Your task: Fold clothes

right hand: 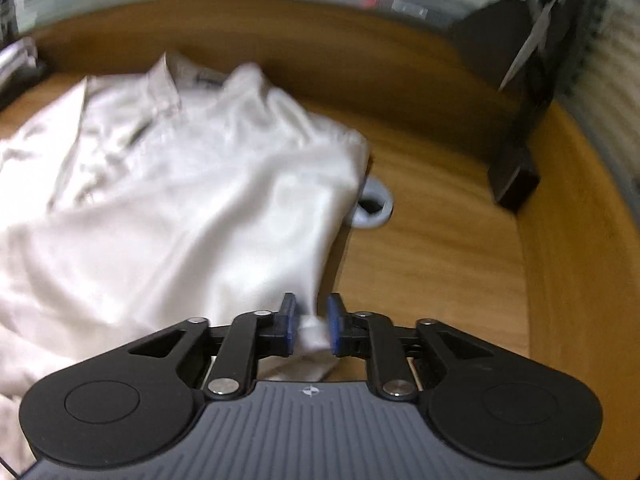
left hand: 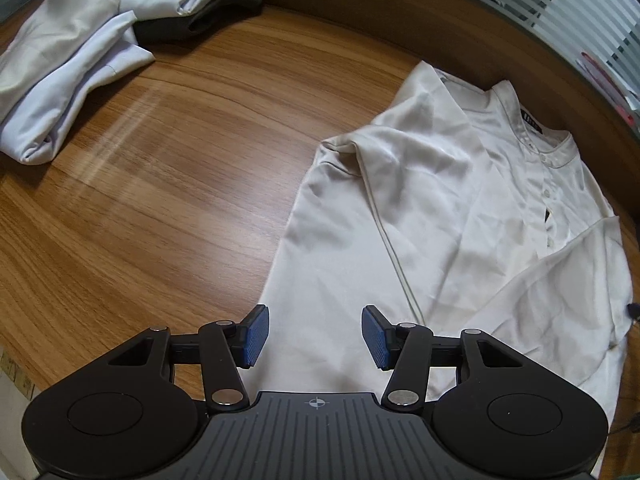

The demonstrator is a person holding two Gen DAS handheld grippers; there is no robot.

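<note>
Right claw (right hand: pixel 312 326) pinches the cream satin shirt's (right hand: pixel 168 200) hem; left claw (left hand: pixel 315 336) hangs half-open, empty, over the wooden worktop (left hand: pixel 160 200).

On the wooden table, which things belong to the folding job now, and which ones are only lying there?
Belonging to the job:
- cream satin button-up shirt, spread on the table
- left gripper, open above its hem
- right gripper, with a fold of shirt cloth between its pads

Only lying about:
- pile of folded white and dark clothes
- grey round cable grommet
- black stand foot
</note>
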